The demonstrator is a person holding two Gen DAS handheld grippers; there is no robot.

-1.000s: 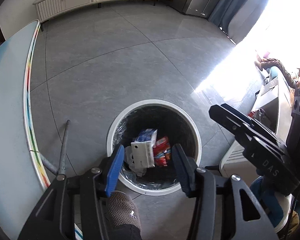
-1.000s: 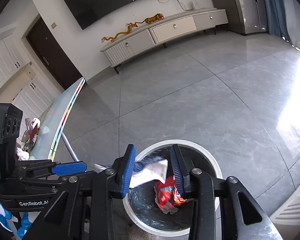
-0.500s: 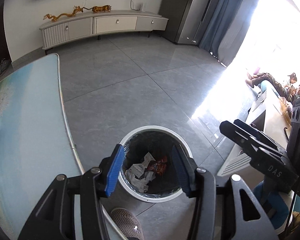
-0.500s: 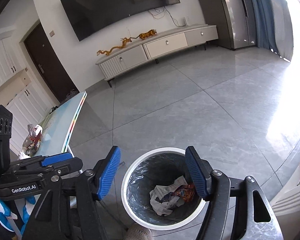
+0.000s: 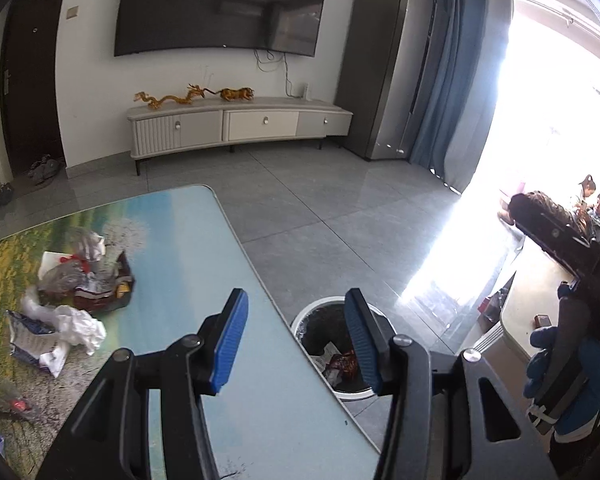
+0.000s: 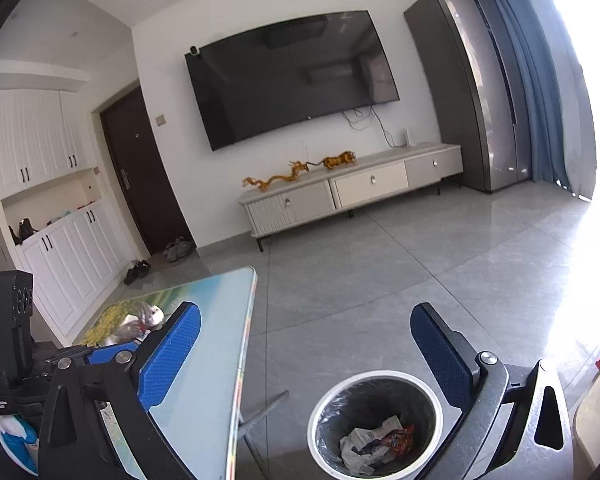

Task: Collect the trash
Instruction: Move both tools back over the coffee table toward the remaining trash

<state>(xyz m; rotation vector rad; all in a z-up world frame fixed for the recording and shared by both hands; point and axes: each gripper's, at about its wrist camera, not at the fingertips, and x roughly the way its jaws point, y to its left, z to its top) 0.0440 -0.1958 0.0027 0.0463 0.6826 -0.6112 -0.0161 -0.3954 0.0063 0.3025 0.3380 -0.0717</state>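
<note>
Two empty claws up over the white round bin point(image 6: 374, 426): right claw point(image 6: 306, 354) has just been opening, nothing between its jaws, left claw point(image 5: 296, 340) half-spread. Drop done, I'd say; next, reach for crumpled wrappers point(image 5: 66, 300) on the landscape-print counter point(image 5: 188, 256).
</note>
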